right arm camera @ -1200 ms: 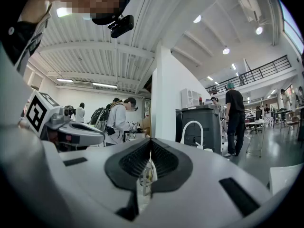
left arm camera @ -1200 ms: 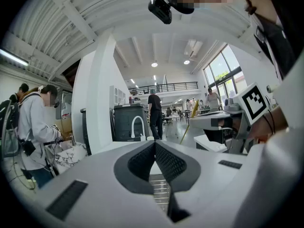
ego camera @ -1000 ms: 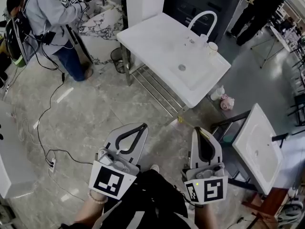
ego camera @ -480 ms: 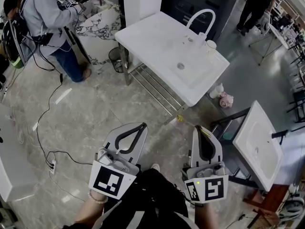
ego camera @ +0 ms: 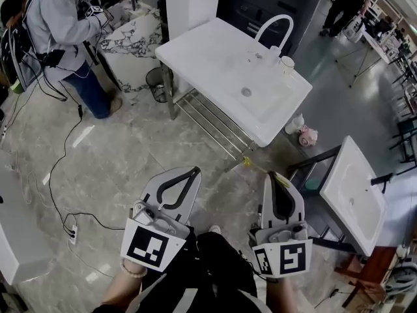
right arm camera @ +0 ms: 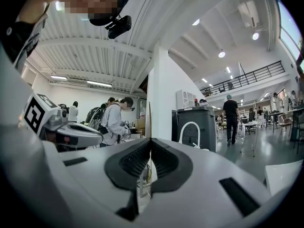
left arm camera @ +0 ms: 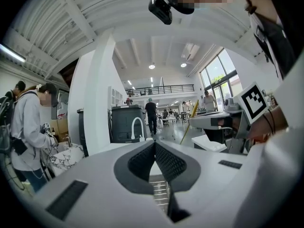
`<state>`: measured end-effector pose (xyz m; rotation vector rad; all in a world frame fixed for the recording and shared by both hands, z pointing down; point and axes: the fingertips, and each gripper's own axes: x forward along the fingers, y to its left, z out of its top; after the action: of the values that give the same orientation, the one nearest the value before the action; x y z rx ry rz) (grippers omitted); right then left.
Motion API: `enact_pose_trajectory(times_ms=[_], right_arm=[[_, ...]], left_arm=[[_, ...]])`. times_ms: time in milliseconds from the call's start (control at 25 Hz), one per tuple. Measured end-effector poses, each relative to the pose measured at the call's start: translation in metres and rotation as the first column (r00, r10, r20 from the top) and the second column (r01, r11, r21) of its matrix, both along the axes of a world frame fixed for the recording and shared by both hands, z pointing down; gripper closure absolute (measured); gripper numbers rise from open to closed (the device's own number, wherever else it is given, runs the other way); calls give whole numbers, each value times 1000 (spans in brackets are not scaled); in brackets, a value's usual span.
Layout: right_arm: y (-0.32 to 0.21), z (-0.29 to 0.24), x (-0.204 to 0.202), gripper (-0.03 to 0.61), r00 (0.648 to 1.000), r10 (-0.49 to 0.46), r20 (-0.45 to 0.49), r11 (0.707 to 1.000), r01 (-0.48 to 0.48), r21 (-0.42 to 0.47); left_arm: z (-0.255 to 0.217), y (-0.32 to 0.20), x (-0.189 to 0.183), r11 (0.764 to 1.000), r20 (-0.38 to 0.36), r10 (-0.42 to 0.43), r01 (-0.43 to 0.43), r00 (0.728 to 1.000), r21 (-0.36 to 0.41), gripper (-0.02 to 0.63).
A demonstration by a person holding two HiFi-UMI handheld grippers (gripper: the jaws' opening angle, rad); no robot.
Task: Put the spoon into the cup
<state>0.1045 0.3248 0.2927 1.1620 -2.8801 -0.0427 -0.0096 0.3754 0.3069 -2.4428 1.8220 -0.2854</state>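
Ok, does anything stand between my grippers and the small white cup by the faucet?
Nothing visible: only marble floor separates the left gripper and right gripper from the white sink table bearing the small white cup.

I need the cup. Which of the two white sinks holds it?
The larger sink ahead, with the arched white tap; the cup stands beside it. The smaller sink at right shows none.

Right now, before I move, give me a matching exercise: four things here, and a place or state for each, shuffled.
1 cup
2 left gripper
3 right gripper
4 wastebasket

a shut, empty
b on the floor by the sink's leg
c shut on the thin spoon
d beside the faucet

Pairs: 1-d, 2-a, 3-c, 4-b
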Motion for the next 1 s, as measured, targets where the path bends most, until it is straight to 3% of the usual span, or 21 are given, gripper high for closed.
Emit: enact_pose_trajectory(times_ms=[440,1000], right_arm=[[10,-1,-29,571,998,59,4,998,-59,18],[29,9,-30,571,989,145,-33,989,-145,18]], left_arm=[[0,6,-33,999,3,49,-49,999,5,615],[6,11,-40,992,-16,127,-127,992,13,615]])
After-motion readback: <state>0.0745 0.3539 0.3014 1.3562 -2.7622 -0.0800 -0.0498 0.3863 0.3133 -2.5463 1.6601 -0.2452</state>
